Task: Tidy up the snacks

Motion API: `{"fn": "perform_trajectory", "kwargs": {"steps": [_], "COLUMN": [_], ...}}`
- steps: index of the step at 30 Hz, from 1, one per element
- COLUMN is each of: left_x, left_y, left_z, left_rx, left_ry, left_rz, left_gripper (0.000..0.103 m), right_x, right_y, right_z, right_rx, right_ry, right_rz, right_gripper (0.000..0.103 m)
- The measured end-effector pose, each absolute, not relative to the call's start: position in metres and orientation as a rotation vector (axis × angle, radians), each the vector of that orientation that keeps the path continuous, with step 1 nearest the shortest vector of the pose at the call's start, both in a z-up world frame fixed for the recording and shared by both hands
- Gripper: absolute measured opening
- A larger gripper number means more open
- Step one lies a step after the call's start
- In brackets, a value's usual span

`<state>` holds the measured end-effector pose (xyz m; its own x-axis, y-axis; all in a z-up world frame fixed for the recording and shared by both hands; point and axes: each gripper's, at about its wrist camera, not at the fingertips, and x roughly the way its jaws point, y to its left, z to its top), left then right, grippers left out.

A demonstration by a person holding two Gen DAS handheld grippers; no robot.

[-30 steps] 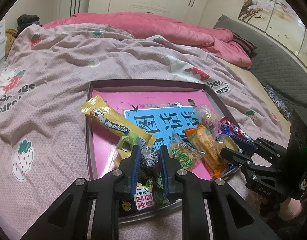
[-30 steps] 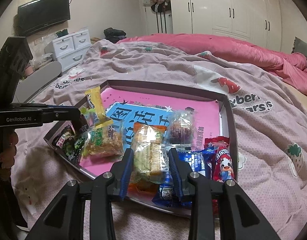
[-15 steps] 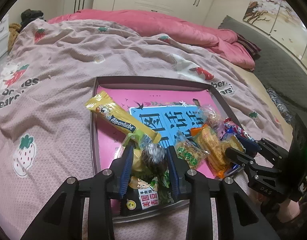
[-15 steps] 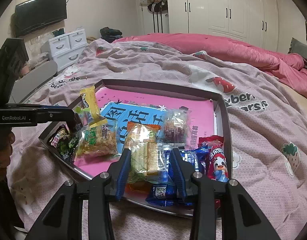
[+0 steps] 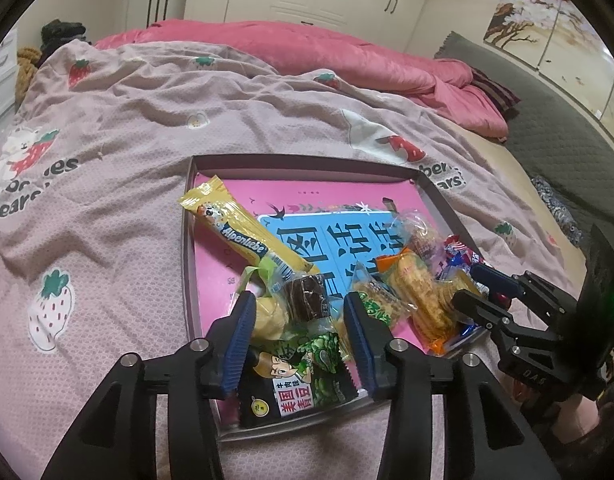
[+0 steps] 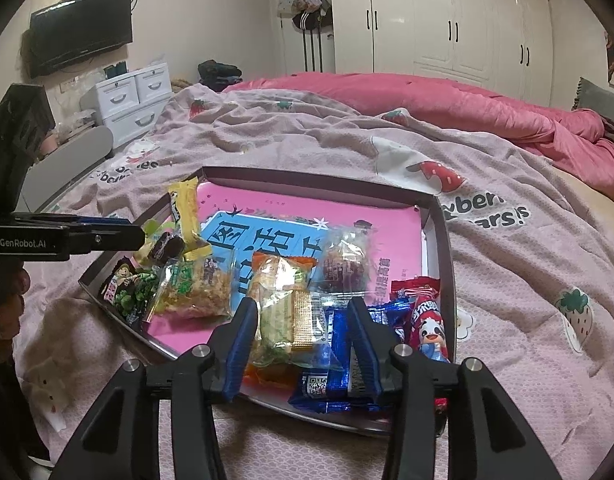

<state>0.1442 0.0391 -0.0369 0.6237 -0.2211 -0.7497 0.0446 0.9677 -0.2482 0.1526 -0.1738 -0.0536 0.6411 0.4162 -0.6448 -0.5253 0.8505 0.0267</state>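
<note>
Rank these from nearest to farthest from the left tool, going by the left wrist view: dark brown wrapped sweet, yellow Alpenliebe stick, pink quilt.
1. Dark brown wrapped sweet: between the open left tool fingers.
2. Yellow Alpenliebe stick: beyond it, tray's left side.
3. Pink quilt: far end of bed.

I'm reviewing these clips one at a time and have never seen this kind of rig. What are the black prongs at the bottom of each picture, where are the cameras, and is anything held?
There is no robot: a person holds a two-finger gripper in each hand, each with a camera looking along its fingers. One picture comes from the left gripper, the other from the right gripper. Both face a shallow tray of packaged snacks on a bed. The left jaws have just been opening around a dark wrapped sweet, the right around a clear cracker packet. Neither is gripped; both lie in the tray.
</note>
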Motion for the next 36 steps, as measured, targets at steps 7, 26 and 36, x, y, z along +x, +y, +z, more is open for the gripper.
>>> {"fn": "perform_trajectory", "kwargs": {"steps": [7,26,36], "left_x": [0.142,0.118,0.089], "left_y": [0.039,0.028,0.016], "left_z": [-0.035,-0.021,-0.018], "left_rx": [-0.204,-0.165,-0.165], "left_ry": [0.887,0.881,0.902], "left_rz": [-0.137,-0.12,-0.126], "left_gripper": [0.058,0.071,0.075], "right_x": [0.149,0.118,0.095], "right_y": [-0.175,-0.181,-0.173], "right_z": [-0.047,-0.021,-0.019], "right_rx": [-0.18,-0.137,-0.149], "right_ry": [0.665,0.62,0.657], "right_rz": [0.52,0.526,0.529], "right_gripper": [0.051,0.066,0.066]}}
